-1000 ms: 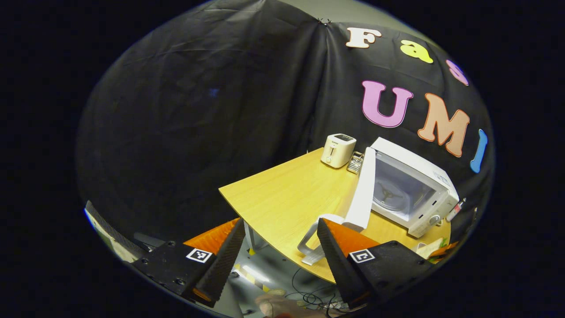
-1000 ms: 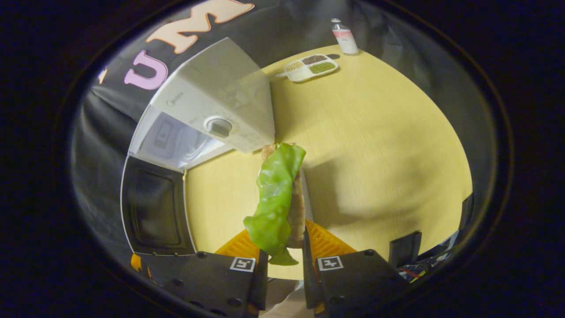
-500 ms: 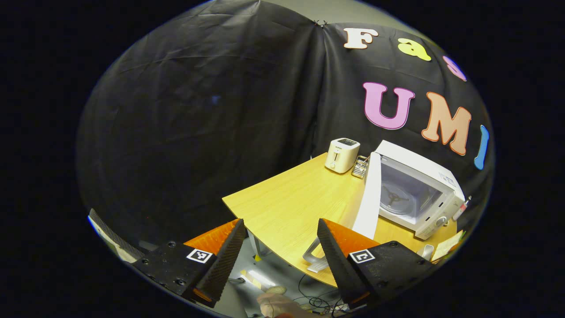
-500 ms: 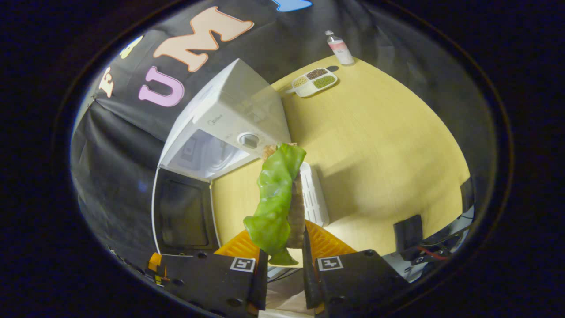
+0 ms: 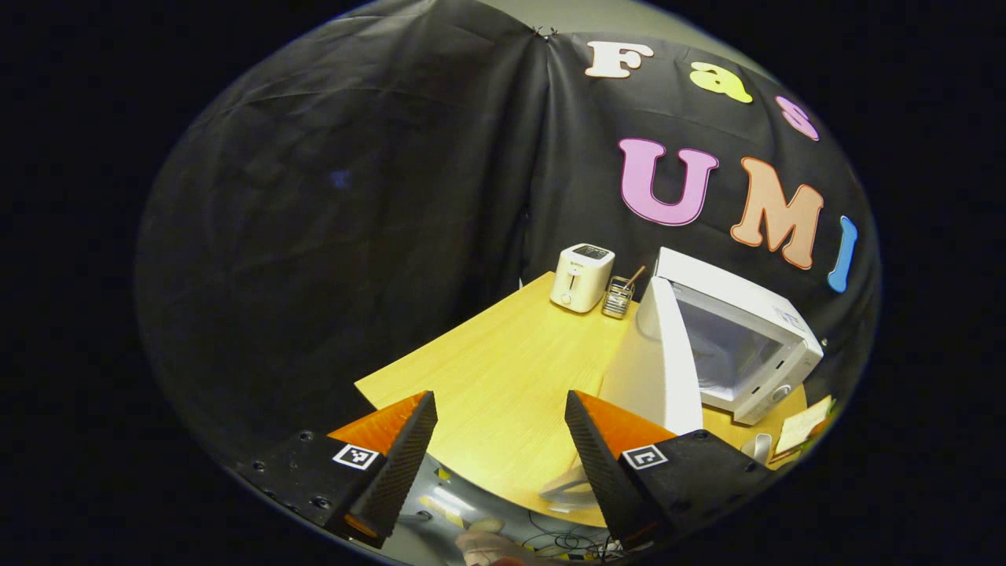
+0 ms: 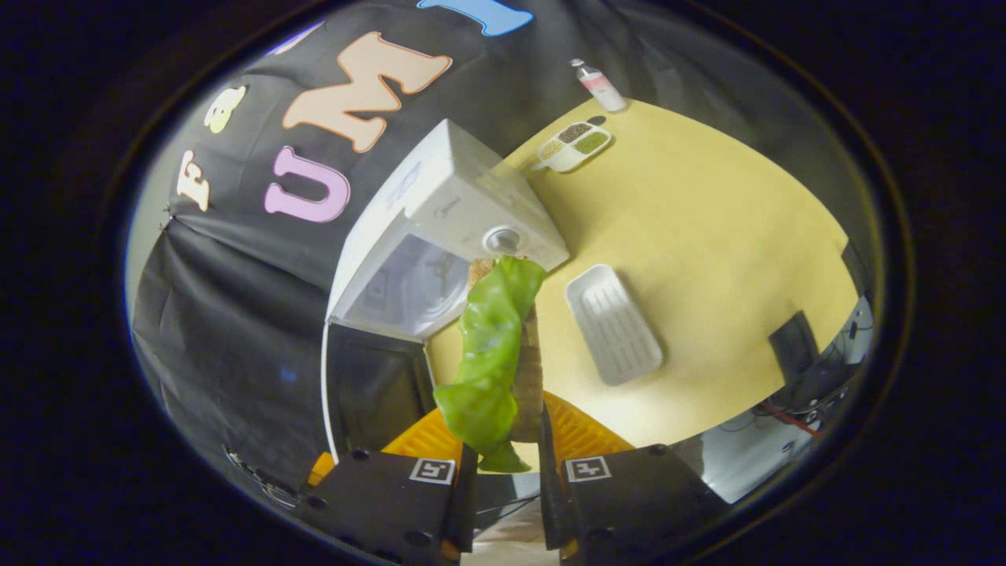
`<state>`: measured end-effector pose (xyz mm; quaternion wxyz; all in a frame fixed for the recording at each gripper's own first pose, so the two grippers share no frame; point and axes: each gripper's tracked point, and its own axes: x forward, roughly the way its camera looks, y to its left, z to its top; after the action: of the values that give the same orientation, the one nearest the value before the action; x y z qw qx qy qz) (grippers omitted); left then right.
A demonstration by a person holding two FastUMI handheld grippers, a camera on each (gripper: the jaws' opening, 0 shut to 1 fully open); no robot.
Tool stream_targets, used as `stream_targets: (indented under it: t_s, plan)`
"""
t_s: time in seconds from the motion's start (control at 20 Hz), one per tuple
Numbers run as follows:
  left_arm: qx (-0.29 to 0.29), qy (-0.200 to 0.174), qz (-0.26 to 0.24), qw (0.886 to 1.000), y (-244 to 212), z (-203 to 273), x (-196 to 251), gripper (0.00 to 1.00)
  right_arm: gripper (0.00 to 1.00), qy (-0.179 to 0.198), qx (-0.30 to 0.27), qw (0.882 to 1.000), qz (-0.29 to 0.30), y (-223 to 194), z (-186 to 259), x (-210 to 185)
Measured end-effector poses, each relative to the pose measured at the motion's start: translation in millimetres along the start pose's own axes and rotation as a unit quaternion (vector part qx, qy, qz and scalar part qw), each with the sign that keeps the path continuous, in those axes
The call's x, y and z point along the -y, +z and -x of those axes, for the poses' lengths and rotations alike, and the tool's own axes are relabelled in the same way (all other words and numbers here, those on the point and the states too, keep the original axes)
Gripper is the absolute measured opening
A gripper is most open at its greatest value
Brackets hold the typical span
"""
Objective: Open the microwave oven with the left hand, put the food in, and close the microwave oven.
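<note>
Fingers of right gripper [image 6: 500, 440] clamp a limp green-leafed sandwich [image 6: 495, 354]; left gripper [image 5: 498, 440] gapes.

The right gripper [image 6: 500, 464] holds a sandwich [image 6: 523, 369] upright between its two fingers, a green lettuce leaf [image 6: 487, 354] draped down its left side. Beyond it a white microwave [image 6: 448, 212] stands on a yellow table [image 6: 707, 236], its door [image 6: 377, 389] swung wide open towards the camera and its pale cavity showing. An empty white tray [image 6: 613, 324] lies on the table just right of the sandwich. Far back near the table's edge sit a divided dish [image 6: 572, 145] of grains and a small bottle [image 6: 597, 85]
</note>
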<state>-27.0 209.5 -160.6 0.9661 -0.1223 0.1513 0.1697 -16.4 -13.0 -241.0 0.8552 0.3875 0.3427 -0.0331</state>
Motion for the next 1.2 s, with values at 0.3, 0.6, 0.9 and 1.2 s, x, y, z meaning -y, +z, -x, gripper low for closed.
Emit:
stream_targets:
  t_s: [0.3,0.6,0.9,1.2]
  plan:
    - [-0.005,-0.052,-0.048,0.997,16.6,-47.7,-2.8,0.96,0.36,0.071,0.035,0.995,-0.059,-16.9,-37.1,-81.8]
    - [-0.014,-0.118,-0.061,0.991,17.3,-77.6,10.2,0.96,0.36,0.135,0.083,0.983,-0.097,-23.8,-87.1,-154.5]
    - [-0.04,-0.142,-0.064,0.987,2.8,-93.7,3.7,0.96,0.36,0.098,0.103,0.985,-0.1,-22.4,-159.9,-166.5]
    - [-0.086,-0.135,-0.046,0.986,-17.9,-108.3,-13.2,0.96,0.36,0.055,0.107,0.989,-0.081,-10.1,-222.3,-172.3]
